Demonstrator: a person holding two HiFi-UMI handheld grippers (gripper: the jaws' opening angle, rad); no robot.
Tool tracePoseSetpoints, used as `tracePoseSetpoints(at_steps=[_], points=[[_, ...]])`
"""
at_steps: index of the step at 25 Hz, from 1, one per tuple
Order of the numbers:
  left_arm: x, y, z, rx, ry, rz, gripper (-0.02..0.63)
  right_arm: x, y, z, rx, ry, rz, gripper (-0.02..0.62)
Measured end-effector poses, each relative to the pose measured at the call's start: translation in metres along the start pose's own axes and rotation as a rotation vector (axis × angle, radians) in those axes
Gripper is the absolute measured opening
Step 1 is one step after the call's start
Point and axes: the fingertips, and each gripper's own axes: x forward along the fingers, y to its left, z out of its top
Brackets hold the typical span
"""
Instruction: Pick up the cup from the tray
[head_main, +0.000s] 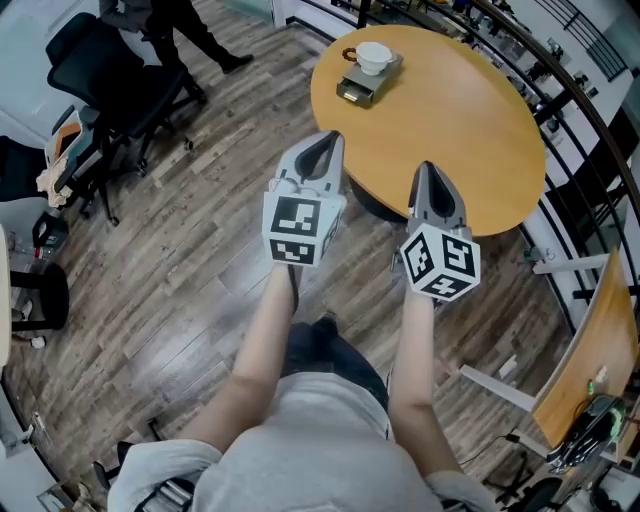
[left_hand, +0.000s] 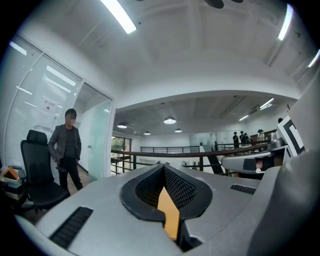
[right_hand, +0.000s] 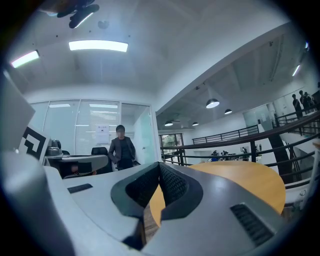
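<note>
Approach step. My left gripper (head_main: 325, 145) and right gripper (head_main: 427, 175) pressed together, empty. Cup (head_main: 373, 57) on tray (head_main: 360, 92), well ahead on bench (head_main: 455, 125). Next: advance, spread one gripper.

Bystander (head_main: 187, 30) cut off above the legs, table (head_main: 440, 110) near rim hid behind L gripper (head_main: 331, 138) & R gripper (head_main: 425, 168), cup (head_main: 374, 57) contents too small.
</note>
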Motion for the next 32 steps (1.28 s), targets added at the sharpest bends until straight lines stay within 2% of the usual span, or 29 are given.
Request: tracePoseSetpoints(at_steps=[12,25,32], points=[[0.056,0.029,-0.009,-0.001,0.021,0.024,0.006,0.065,-0.016,-0.012,0.023,0.021,0.029,0.006],[0.158,0.071,-0.014,-0.014,0.025,-0.034,0.006,0.160,-0.045,-0.008,0.015,0.026,-0.032,0.006],[0.206,0.096,-0.026,-0.031,0.052,-0.061,0.006,0.210,-0.058,-0.022,0.027,0.057,-0.057,0.006]])
